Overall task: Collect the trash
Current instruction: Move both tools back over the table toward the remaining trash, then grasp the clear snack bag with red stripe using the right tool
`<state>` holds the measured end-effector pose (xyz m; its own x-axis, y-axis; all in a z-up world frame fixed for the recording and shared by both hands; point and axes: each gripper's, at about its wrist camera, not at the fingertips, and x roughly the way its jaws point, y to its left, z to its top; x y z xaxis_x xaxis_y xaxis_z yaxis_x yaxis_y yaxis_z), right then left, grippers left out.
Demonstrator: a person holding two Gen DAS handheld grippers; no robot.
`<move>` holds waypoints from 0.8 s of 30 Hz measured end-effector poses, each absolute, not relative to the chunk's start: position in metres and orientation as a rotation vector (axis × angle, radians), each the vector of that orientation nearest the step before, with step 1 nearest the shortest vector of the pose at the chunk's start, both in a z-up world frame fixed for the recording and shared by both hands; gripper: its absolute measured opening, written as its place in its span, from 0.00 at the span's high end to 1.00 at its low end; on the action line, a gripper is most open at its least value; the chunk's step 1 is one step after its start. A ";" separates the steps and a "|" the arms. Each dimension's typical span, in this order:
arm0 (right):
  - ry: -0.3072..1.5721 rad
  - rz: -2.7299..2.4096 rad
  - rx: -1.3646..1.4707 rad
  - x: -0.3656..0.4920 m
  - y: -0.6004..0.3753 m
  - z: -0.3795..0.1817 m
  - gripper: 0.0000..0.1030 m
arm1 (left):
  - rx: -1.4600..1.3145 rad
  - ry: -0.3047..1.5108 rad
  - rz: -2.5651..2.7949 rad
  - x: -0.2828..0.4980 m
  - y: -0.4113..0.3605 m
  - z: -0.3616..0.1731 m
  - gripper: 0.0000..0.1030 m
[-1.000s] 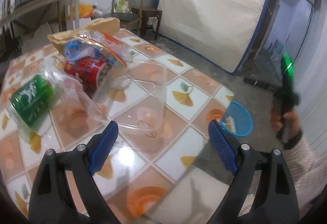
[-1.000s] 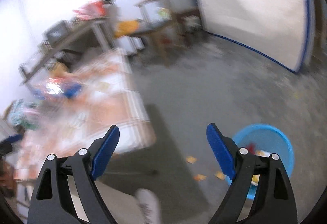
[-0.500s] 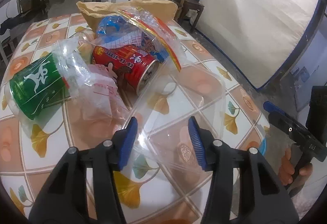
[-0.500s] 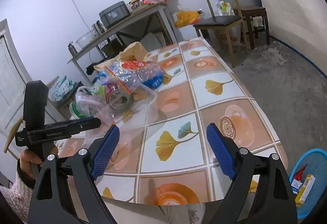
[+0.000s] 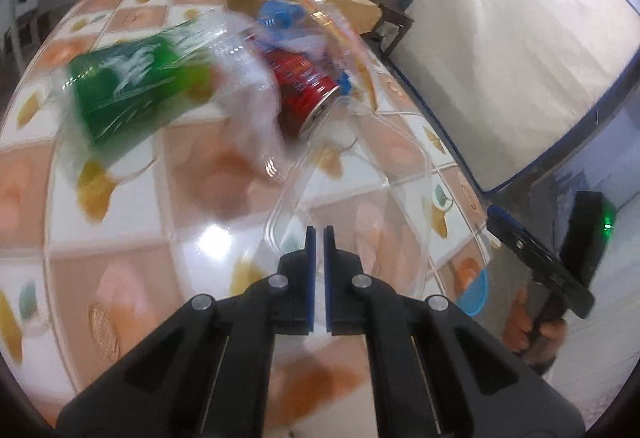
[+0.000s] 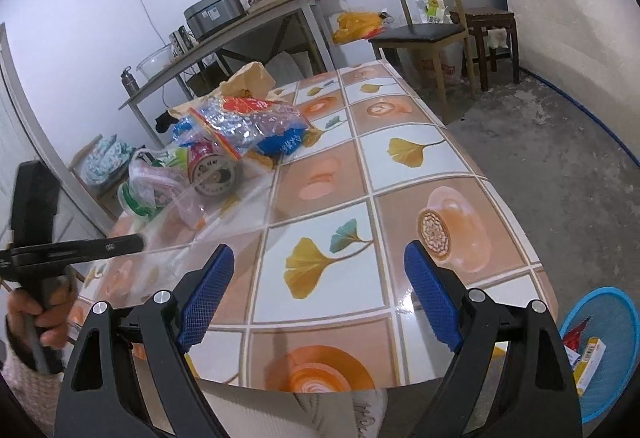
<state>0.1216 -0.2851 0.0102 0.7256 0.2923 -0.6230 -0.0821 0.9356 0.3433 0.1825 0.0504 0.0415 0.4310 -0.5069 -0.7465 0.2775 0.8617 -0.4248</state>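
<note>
A clear plastic container [image 5: 384, 190] lies on the tiled table [image 6: 400, 158] in front of a trash pile. My left gripper [image 5: 319, 238] is shut on its near rim, the blue pads almost touching. In the right wrist view the left gripper [image 6: 136, 243] meets the same clear plastic container [image 6: 224, 214] from the left. Behind it lie a red can [image 5: 308, 94], a green cup [image 5: 132, 98] in clear wrap and a blue-and-red snack bag [image 6: 248, 122]. My right gripper [image 6: 320, 278] hangs open over the table's near edge with nothing between its fingers.
A blue basket [image 6: 600, 350] with some packets stands on the floor at the table's right corner. A brown paper bag [image 6: 248, 78] lies behind the pile. A chair [image 6: 424, 30], a stool and a cluttered side table stand behind.
My left gripper went from wide open to shut, rolling and moving in onto the container's rim. My right gripper swung from the floor and basket to the table, then held still.
</note>
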 end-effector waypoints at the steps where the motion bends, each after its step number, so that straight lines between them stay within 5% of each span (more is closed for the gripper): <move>1: 0.739 0.210 0.305 0.122 -0.285 0.009 0.18 | -0.271 1.021 -0.491 0.177 0.057 0.040 0.98; 5: 0.755 0.213 0.299 0.123 -0.282 0.005 0.18 | -0.287 1.044 -0.505 0.156 0.070 0.041 0.89; 7: 0.751 0.218 0.293 0.124 -0.279 0.008 0.18 | -0.273 1.002 -0.518 0.153 0.072 0.047 0.50; 9: 0.739 0.232 0.294 0.124 -0.277 0.013 0.18 | -0.208 0.936 -0.497 0.155 0.066 0.057 0.42; 14: 0.714 0.264 0.280 0.123 -0.268 0.025 0.18 | 0.006 0.925 -0.486 0.183 0.030 0.056 0.44; 24: 0.686 0.391 0.137 0.146 -0.235 0.060 0.18 | 0.092 1.013 -0.490 0.201 0.025 0.031 0.97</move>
